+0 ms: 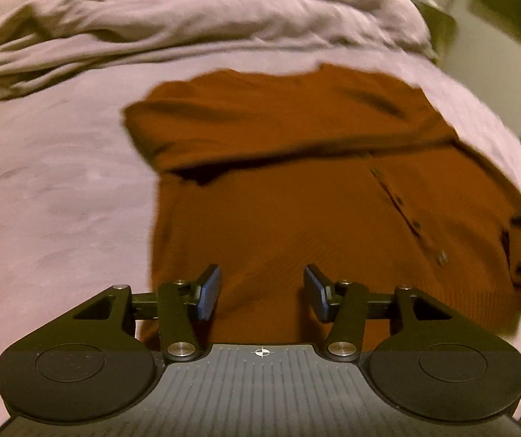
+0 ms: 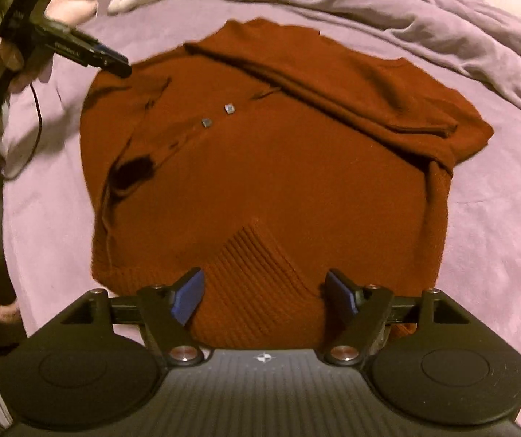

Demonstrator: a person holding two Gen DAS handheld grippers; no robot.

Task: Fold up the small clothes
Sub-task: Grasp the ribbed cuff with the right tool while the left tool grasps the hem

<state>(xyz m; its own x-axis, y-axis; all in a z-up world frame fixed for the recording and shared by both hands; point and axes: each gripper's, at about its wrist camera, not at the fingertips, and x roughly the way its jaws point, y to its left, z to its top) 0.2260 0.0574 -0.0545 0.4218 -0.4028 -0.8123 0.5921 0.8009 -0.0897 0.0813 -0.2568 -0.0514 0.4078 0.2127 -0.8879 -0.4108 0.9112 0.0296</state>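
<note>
Both pairs of jaws stand apart with nothing pinched, left gripper (image 1: 262, 293) over the sweater's body, right gripper (image 2: 263, 296) above the ribbed hem.

Spread flat on the lilac bed sheet (image 2: 497, 236): rust-brown sweater (image 2: 260, 167), one sleeve (image 2: 333, 87) already laid crosswise over the chest, crumpled duvet (image 2: 424, 11) bunched beyond the collar. Probably midway through the fold, sleeve in, body not yet doubled.

For the next fold, judged from this layout:
- Take the hem at its two corners rather than mid-edge, so the body lifts as one sheet and not as a sagging loop.
- Catch both knit layers between the pads; a single layer would peel the front from the back.
- Keep both grippers level while carrying the hem toward the collar, so the crossed sleeve stays trapped inside.
- Mind the small buttons (image 2: 218, 115) near the placket; lay the fold over them, not against them.
- Smooth the dark pucker (image 2: 133, 171) at the side first, or seal a crease in.
</note>
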